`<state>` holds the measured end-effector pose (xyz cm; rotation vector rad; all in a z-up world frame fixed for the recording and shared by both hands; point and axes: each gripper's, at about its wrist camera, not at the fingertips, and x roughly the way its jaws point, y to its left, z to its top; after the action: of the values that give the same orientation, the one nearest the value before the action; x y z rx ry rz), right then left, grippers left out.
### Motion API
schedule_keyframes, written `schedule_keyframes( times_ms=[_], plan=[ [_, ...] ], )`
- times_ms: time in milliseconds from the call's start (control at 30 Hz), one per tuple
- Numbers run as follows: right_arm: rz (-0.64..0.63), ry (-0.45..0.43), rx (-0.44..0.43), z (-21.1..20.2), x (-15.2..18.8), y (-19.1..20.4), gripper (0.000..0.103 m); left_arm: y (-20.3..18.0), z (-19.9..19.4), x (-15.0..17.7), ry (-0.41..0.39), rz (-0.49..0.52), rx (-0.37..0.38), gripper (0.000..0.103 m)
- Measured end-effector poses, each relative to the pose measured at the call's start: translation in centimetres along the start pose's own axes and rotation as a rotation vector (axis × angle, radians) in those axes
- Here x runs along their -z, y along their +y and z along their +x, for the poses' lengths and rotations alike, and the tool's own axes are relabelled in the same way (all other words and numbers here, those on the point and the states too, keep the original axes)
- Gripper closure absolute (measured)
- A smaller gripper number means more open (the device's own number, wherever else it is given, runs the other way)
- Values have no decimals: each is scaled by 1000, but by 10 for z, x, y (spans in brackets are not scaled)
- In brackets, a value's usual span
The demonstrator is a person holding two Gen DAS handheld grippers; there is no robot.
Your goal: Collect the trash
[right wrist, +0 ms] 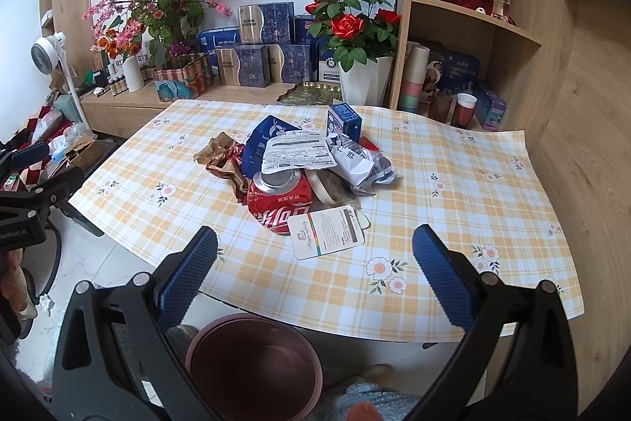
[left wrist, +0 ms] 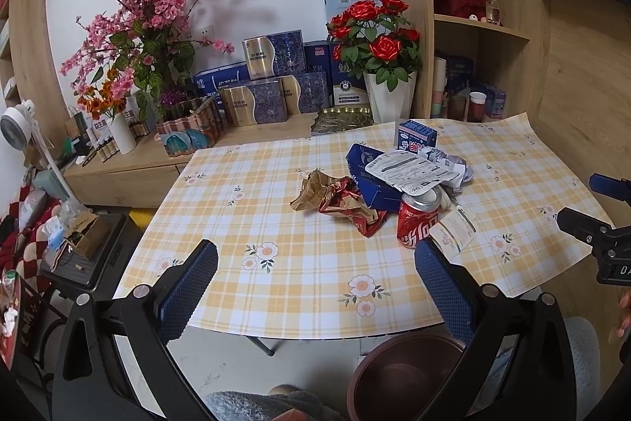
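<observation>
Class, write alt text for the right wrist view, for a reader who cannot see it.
The open right gripper hovers over a checked tablecloth holding a trash pile: a dented red soda can, white card, crumpled brown wrapper, blue packaging and papers. A dark red bin sits below the table's near edge. Flowers and boxes line the shelf behind.

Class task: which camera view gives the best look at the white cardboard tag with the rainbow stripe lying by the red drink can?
The right wrist view. There the white cardboard tag with the rainbow stripe lies nearly face-up and central, unobstructed, leaning against the red drink can. The left wrist view shows it smaller and foreshortened, near that gripper's finger.
</observation>
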<state>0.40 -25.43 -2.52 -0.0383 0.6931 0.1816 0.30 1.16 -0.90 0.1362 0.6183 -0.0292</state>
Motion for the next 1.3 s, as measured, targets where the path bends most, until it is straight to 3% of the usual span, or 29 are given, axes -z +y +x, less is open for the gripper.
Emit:
schedule_keyframes(
  times_ms=[900, 1033, 1300],
  plan=[
    [-5, 1, 7, 2, 3, 1, 5, -1, 3, 3, 4, -6, 2, 5],
    [-4, -1, 8, 3, 3, 0, 5, 0, 4, 4, 1, -13, 47, 5],
    [54, -18, -4, 7, 7, -11, 5, 2, 12, 9, -30, -4, 34, 5]
  ],
)
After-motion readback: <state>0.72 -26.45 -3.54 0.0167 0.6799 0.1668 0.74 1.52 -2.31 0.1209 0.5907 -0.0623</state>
